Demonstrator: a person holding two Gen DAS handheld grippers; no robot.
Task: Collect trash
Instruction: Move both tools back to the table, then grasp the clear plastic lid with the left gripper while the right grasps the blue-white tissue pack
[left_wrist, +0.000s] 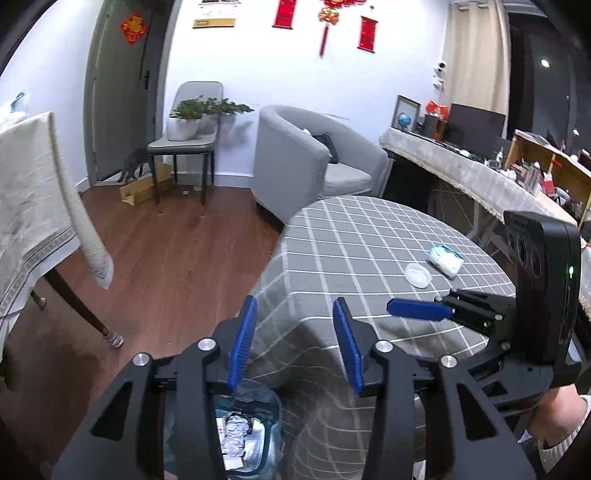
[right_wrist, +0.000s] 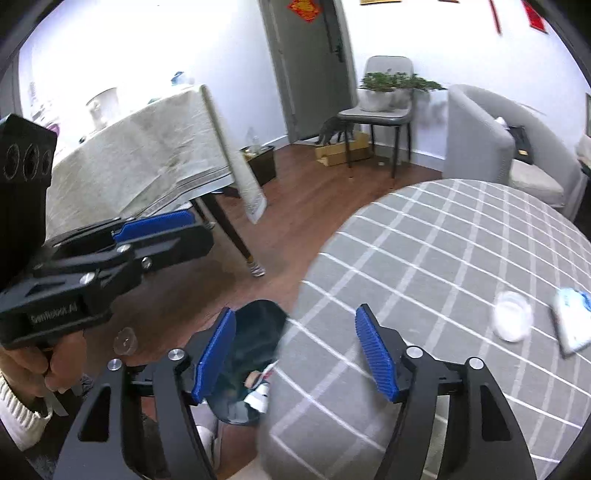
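Your left gripper (left_wrist: 293, 339) and right gripper (right_wrist: 295, 350) both have their jaws apart, holding nothing. The trash bin (left_wrist: 255, 435) sits on the floor by the counter's (left_wrist: 369, 240) near edge. A plastic lid (left_wrist: 417, 275) and tissue pack (left_wrist: 446, 259) lie near the counter's right edge.

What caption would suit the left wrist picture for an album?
Open left gripper above a trash bin; a lid and tissue pack lie on the checked table.
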